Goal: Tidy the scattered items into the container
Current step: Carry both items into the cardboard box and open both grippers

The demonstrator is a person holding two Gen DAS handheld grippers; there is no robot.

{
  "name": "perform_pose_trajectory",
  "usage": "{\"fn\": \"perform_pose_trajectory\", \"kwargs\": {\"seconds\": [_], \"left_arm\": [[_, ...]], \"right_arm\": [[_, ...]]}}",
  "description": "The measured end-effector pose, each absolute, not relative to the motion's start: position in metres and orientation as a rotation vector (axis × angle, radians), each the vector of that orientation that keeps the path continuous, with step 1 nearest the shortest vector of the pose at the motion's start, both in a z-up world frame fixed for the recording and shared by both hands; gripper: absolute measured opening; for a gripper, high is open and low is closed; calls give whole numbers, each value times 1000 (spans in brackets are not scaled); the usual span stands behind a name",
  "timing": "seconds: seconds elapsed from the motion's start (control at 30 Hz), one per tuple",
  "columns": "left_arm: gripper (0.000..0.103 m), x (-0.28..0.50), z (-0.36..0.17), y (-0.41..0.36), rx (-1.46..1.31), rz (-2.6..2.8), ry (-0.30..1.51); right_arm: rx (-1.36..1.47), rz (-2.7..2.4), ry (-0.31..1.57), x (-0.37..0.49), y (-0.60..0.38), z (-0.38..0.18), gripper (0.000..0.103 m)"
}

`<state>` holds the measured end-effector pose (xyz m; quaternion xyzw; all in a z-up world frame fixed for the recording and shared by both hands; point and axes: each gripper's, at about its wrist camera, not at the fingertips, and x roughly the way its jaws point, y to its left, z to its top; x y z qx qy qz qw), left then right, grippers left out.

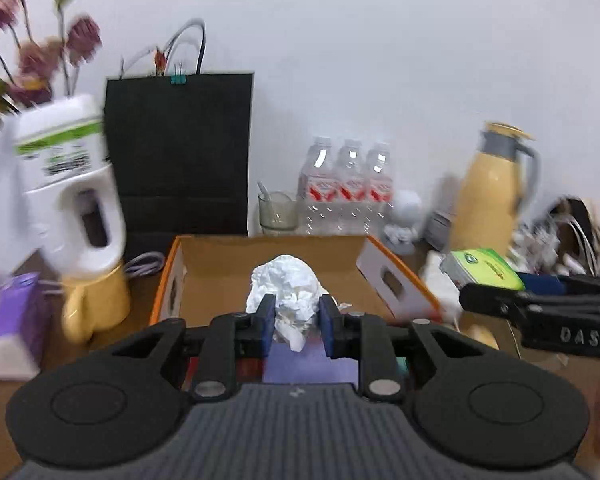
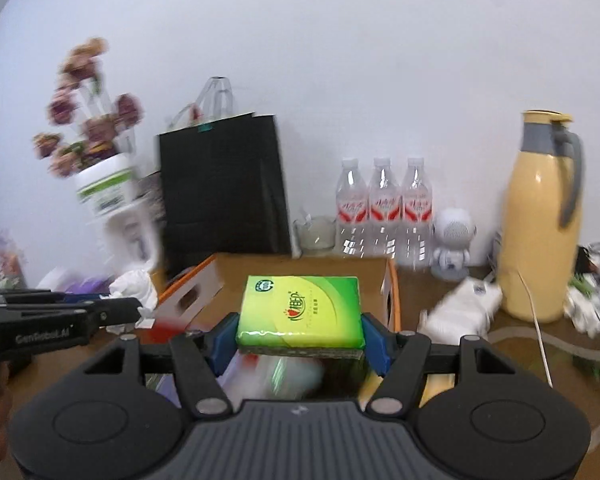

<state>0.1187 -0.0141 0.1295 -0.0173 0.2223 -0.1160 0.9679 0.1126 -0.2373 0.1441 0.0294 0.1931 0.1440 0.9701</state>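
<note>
Cardboard box (image 1: 228, 264) sits open on the surface (image 2: 440, 292), right in front of the black bag (image 1: 178, 148). Right gripper (image 2: 300, 332) is pinching the green tissue pack (image 2: 300, 308), left gripper (image 1: 296, 320) is squeezing a crumpled white tissue (image 1: 288, 288), both hovering near the box.

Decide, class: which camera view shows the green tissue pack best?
The right wrist view: the green tissue pack sits centred, label up, clamped in the right gripper. The left wrist view catches only its blurred end at the right edge.
</note>
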Motion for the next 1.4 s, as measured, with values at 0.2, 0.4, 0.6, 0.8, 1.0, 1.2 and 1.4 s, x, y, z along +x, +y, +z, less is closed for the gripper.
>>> {"fn": "perform_pose_trajectory", "kwargs": {"seconds": [0.2,0.4,0.6,0.8,1.0,1.2,1.4], "left_arm": [[24,278,119,-25,-138,-188,699],[24,368,84,-31,-216,-165,902],[25,403,61,-48,-89,-136,939],[36,412,43,-49,-30,-115,973],[61,404,54,-37,-13,-108,980],[91,376,89,-20,-8,-83,960],[103,336,107,-2,-36,-53,922]], "right_arm": [[28,244,546,269,-225,155,63],[94,256,750,370,-217,128,63],[83,230,922,418,-206,78,63],[-10,202,947,435,-187,57,65],[-4,178,959,442,-186,58,73],[61,184,959,424,-194,83,75],[33,200,926,376,-197,116,84]]}}
